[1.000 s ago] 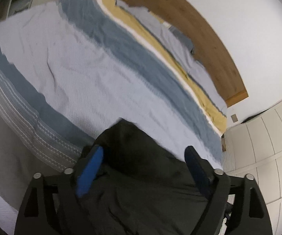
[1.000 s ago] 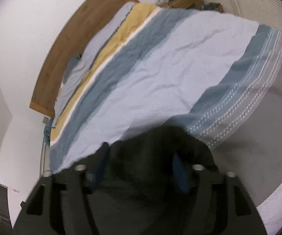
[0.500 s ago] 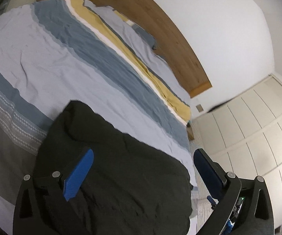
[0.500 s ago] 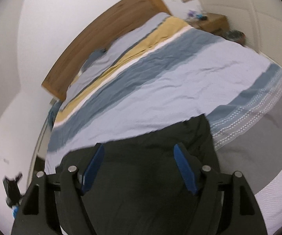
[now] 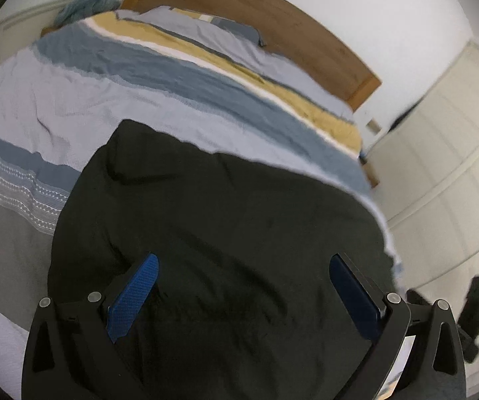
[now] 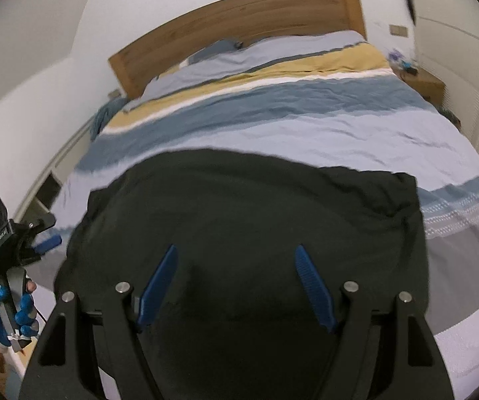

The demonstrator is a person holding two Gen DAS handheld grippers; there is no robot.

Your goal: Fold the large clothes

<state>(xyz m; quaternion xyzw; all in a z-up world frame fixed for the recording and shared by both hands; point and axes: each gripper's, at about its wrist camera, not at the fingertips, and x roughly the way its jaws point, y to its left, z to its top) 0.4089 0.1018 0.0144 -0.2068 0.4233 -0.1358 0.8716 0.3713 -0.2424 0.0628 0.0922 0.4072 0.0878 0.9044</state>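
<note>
Bed (image 6: 356,126), striped duvet, fills the upper half of both views; wooden headboard (image 6: 239,16) along the top. It serves as the folding surface.

Black garment (image 5: 226,233) lies spread flat across the lower centre, at the near edge of the bed; likely laid out so a fold can be taken.

Left gripper (image 5: 242,286), low in frame above the cloth: jaws spread wide, nothing clamped.

Right gripper (image 6: 236,280): jaws partly spread, no cloth pinched. A gloved hand (image 6: 6,313) shows at lower left.
</note>
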